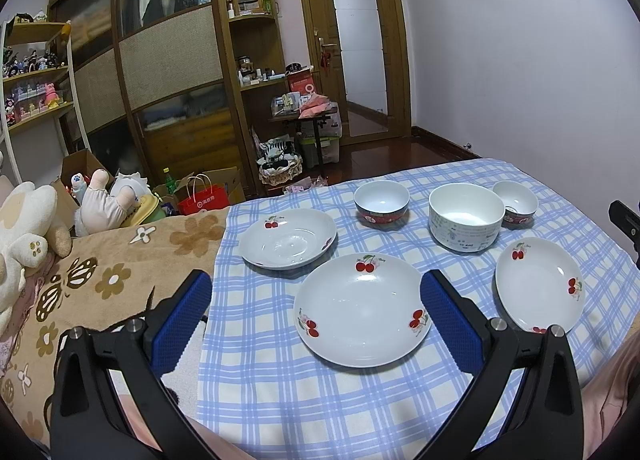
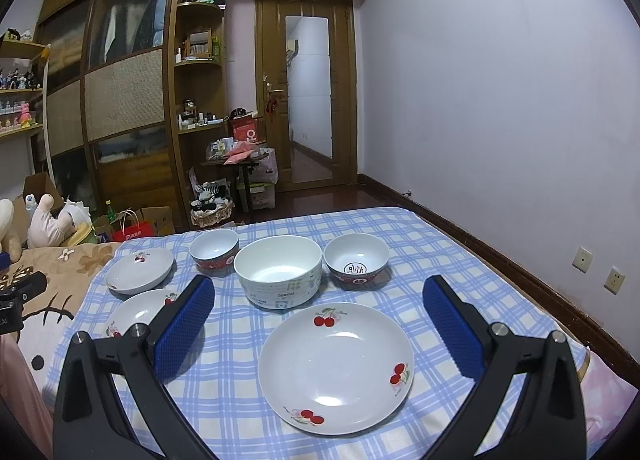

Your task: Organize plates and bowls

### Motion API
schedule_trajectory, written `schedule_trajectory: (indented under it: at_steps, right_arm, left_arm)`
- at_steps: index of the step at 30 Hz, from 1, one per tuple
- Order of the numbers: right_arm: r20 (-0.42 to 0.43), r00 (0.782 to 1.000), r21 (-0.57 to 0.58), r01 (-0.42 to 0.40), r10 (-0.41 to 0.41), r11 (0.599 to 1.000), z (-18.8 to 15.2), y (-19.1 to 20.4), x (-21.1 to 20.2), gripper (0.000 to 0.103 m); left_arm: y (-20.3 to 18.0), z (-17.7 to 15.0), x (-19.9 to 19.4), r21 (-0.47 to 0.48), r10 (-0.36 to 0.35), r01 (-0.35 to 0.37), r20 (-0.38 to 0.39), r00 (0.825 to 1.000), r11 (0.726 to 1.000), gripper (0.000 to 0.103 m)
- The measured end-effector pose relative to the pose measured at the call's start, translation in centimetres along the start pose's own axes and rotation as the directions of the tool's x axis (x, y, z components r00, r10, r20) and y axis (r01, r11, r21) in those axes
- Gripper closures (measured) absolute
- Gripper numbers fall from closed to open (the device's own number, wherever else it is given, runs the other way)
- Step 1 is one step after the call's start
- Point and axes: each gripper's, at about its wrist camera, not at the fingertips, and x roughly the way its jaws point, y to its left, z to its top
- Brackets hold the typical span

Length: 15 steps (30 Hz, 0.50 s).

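The blue-and-white checked cloth (image 2: 224, 392) lies bare along its near edge, open to approach. Three white cherry-printed plates (image 1: 362, 314) lie apart, with cloth strips between them. Behind stand three bowls in a row — the tall white printed bowl (image 2: 279, 271) between two red-banded small bowls (image 2: 356, 260), with only narrow gaps. Right of the row, the cloth runs free toward the lilac wall (image 2: 500, 100).
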Motion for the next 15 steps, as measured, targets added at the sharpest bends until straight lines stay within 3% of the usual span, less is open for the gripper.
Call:
schedule_trajectory:
  at_steps: [15]
  right_arm:
    - [-0.003, 1.000, -0.001, 0.000, 0.000, 1.000, -0.01, 0.02, 0.02, 0.000]
  left_arm:
    - [-0.02, -0.03, -0.03, 0.000, 0.001, -0.001, 0.001, 1.000, 1.000, 0.001]
